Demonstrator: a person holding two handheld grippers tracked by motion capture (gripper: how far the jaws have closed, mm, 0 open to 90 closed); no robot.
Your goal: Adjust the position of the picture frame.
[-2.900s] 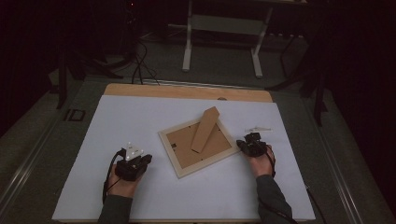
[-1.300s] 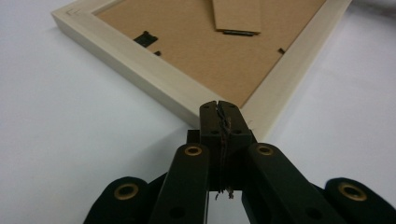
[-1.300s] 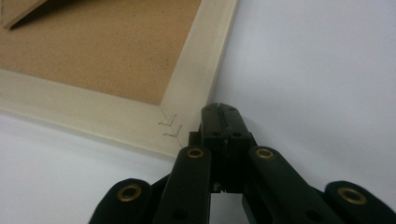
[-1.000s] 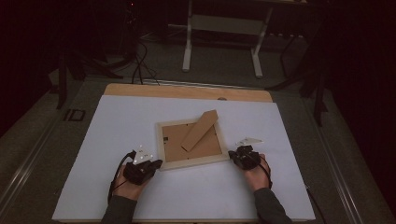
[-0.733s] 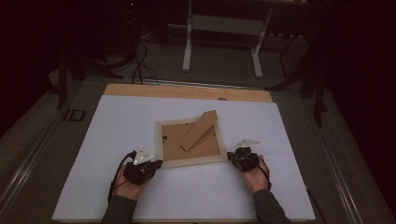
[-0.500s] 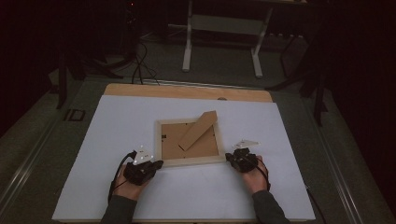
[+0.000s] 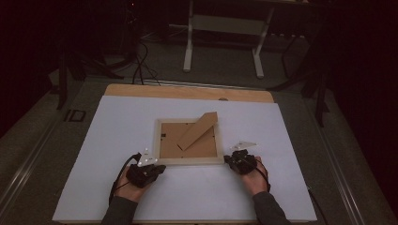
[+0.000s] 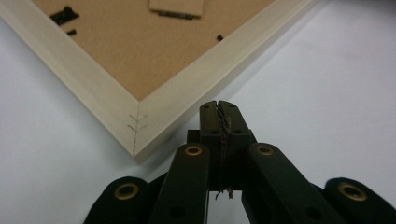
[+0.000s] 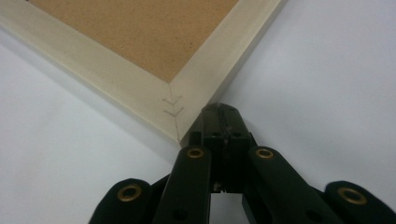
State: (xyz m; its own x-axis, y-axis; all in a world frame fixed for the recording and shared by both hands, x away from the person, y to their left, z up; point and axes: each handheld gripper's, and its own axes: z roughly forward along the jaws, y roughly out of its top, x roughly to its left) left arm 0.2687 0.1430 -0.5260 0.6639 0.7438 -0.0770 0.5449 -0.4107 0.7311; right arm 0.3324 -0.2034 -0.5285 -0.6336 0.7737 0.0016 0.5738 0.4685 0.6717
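A pale wooden picture frame (image 7: 190, 161) lies face down on the white sheet, its brown backing up and its cardboard stand (image 7: 197, 131) folded out. My left gripper (image 7: 160, 167) is shut, its tip against the frame's near left corner (image 8: 135, 135). My right gripper (image 7: 227, 160) is shut too, its tip touching the near right corner (image 9: 180, 126). In the left gripper view the closed jaws (image 8: 219, 108) rest beside the frame's edge; in the right gripper view the closed jaws (image 9: 219, 112) press at the corner. Nothing is held between either pair.
The white sheet (image 7: 117, 131) covers a wooden tabletop (image 7: 187, 91) whose far strip is bare. Beyond the table stand a metal-legged stand (image 7: 225, 33) and cables (image 7: 141, 56) on a dark floor. Small black clips (image 8: 63, 16) sit on the backing.
The frame has been squared to the table from its earlier tilt. Over the last second the right gripper crept slightly nearer; the left one stays put.
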